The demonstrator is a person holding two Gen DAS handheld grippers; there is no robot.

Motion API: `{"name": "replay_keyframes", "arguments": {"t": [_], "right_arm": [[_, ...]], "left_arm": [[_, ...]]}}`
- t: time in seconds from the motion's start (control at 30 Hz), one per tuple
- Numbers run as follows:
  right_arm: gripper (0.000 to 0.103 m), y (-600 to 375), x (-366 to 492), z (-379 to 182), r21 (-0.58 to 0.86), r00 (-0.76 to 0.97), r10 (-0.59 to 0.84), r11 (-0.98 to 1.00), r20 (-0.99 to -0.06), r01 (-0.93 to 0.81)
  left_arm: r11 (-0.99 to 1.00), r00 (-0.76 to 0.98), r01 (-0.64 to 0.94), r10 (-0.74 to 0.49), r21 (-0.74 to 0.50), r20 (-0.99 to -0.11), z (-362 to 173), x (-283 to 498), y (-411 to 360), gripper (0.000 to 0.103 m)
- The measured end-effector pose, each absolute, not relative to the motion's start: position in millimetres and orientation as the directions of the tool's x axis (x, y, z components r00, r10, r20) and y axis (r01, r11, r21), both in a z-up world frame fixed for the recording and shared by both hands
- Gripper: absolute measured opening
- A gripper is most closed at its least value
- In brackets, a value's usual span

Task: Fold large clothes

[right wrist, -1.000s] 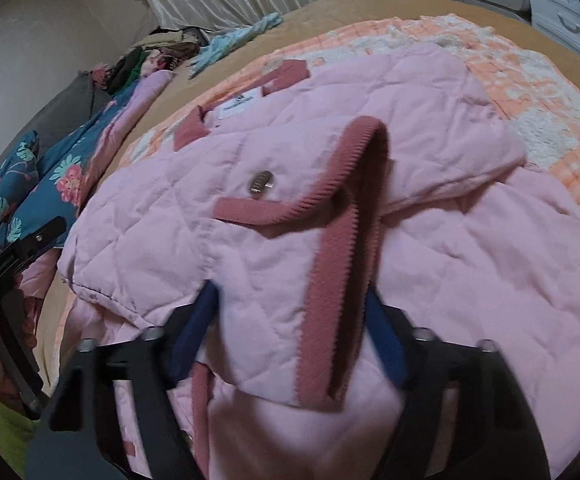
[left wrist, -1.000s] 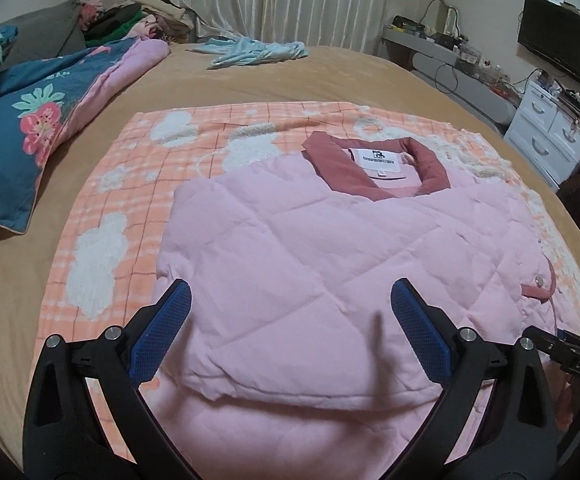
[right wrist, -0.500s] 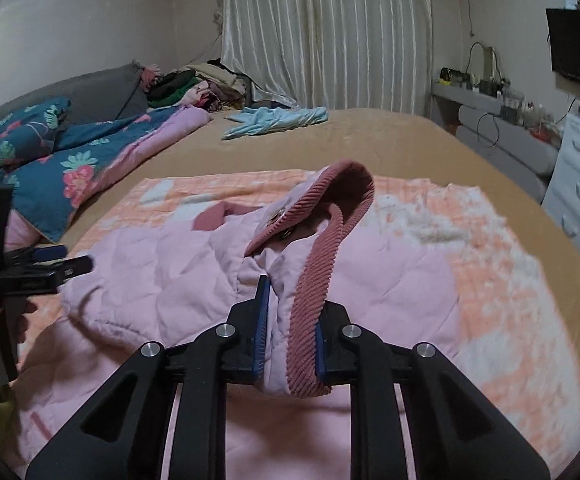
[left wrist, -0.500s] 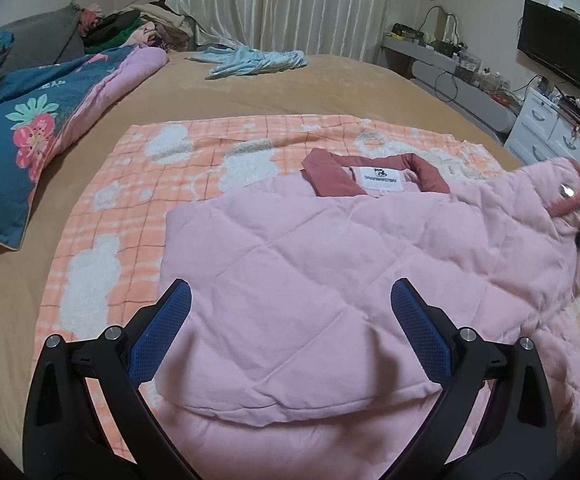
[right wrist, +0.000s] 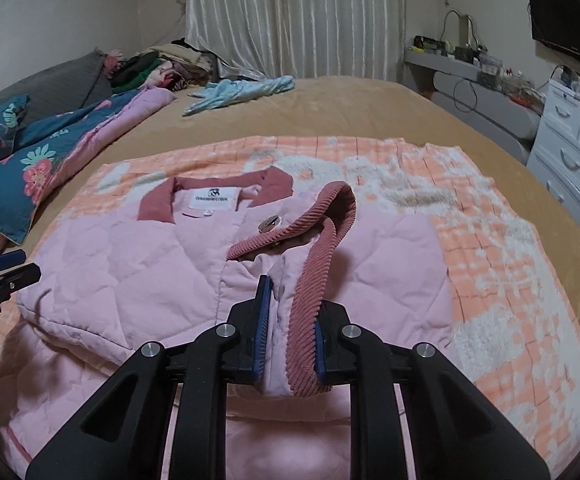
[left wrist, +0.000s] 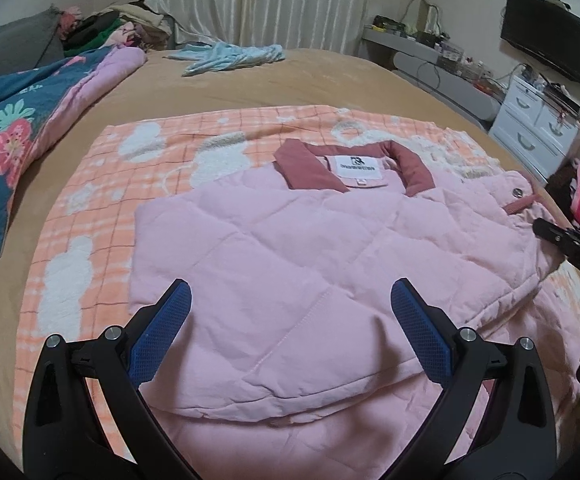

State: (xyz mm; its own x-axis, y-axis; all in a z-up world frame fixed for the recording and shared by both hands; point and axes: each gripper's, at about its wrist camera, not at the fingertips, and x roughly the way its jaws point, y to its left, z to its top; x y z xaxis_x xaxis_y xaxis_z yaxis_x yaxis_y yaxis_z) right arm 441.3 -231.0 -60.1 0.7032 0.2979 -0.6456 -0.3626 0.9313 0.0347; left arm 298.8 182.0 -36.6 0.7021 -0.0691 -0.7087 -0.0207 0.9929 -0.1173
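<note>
A pink quilted jacket (left wrist: 290,248) with a dark pink collar (left wrist: 309,168) lies on an orange and white checked blanket (left wrist: 102,184). Its left sleeve is folded across the body. My left gripper (left wrist: 290,320) is open and empty just above the jacket's lower part. My right gripper (right wrist: 290,320) is shut on the jacket's right sleeve cuff (right wrist: 309,280), a ribbed dark pink band with a metal snap (right wrist: 268,224), and holds it over the jacket's (right wrist: 130,280) chest. The right gripper shows at the right edge of the left wrist view (left wrist: 569,240).
A blue floral quilt (left wrist: 6,136) lies along the bed's left side. A light blue garment (left wrist: 230,56) lies at the far end, with piled clothes (left wrist: 110,28) behind. White drawers (left wrist: 533,136) and a TV (left wrist: 545,48) stand on the right.
My right gripper has carried the cuff leftward and down over the jacket's chest. The left gripper has stayed open and nearly still.
</note>
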Motion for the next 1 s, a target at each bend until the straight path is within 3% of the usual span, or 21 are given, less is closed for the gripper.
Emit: {"name": "replay_keyframes", "arguments": {"t": [0.2, 0.3, 0.37, 0.43, 0.73, 1.0], "right_arm": [[0.022, -232, 442, -66, 0.046, 0.691, 0.279, 0.941, -0.667, -0.336], [0.032, -232, 439, -66, 0.038, 0.693, 0.265, 0.945, -0.67, -0.325], [0.05, -234, 437, -65, 0.034, 0.696, 0.253, 0.949, -0.672, -0.312], [0.06, -237, 431, -61, 0.024, 0.719, 0.239, 0.955, -0.652, -0.296], [0.066, -199, 413, -57, 0.005, 0.684, 0.322, 0.907, -0.655, -0.422], [0.073, -146, 412, -75, 0.025, 0.528, 0.407, 0.808, -0.745, -0.588]], "left_arm": [[0.993, 0.674, -0.006, -0.08, -0.114, -0.734, -49, 303, 176, 0.094], [0.994, 0.662, -0.002, -0.083, -0.112, -0.745, -54, 303, 174, 0.094], [0.994, 0.66, 0.005, -0.082, -0.106, -0.747, -55, 303, 172, 0.094], [0.995, 0.656, 0.005, -0.081, -0.103, -0.75, -57, 303, 172, 0.094], [0.987, 0.586, -0.037, -0.107, -0.159, -0.803, -85, 309, 179, 0.095], [0.984, 0.584, -0.041, -0.119, -0.175, -0.803, -91, 309, 182, 0.095]]}}
